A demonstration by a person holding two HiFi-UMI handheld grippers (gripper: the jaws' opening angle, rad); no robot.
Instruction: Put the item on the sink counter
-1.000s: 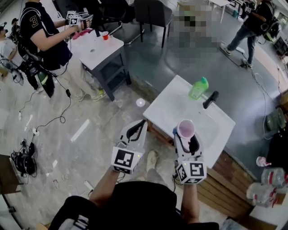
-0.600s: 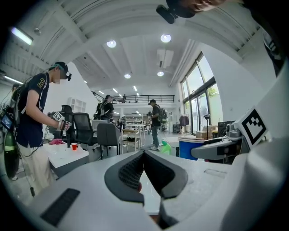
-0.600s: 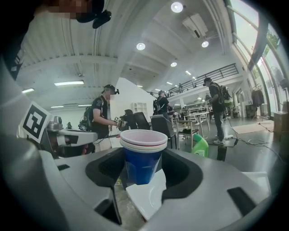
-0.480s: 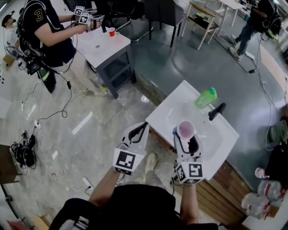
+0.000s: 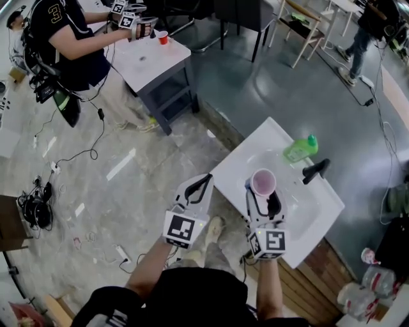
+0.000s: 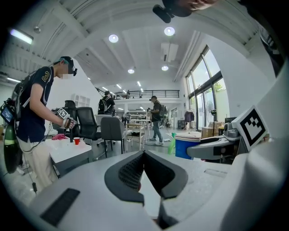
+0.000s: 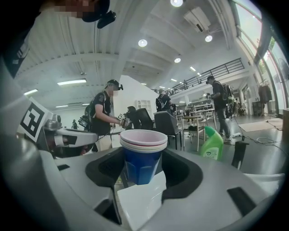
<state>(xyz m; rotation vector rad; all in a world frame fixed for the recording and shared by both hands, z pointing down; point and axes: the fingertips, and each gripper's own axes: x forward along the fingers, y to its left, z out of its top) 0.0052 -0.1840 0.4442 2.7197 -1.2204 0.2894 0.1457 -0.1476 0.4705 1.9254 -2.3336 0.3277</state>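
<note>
While the left gripper (image 5: 198, 185) hangs with its jaws pressed together on nothing, the right gripper (image 5: 261, 191) clamps a blue cup (image 7: 141, 162) with paler cups (image 7: 143, 137) nested inside, held over the white sink counter (image 5: 233, 163). Beyond stands a green bottle (image 5: 300, 149), its label unreadable. Farther off, a dark shirt (image 5: 50, 13) reads "3".

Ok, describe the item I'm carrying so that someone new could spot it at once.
Find the white sink counter at the lower right of the head view. Shown against it, the right gripper holds a stack of cups upright. It is blue-walled with pale pink rims, unlike the green bottle and black tap behind it.
</note>
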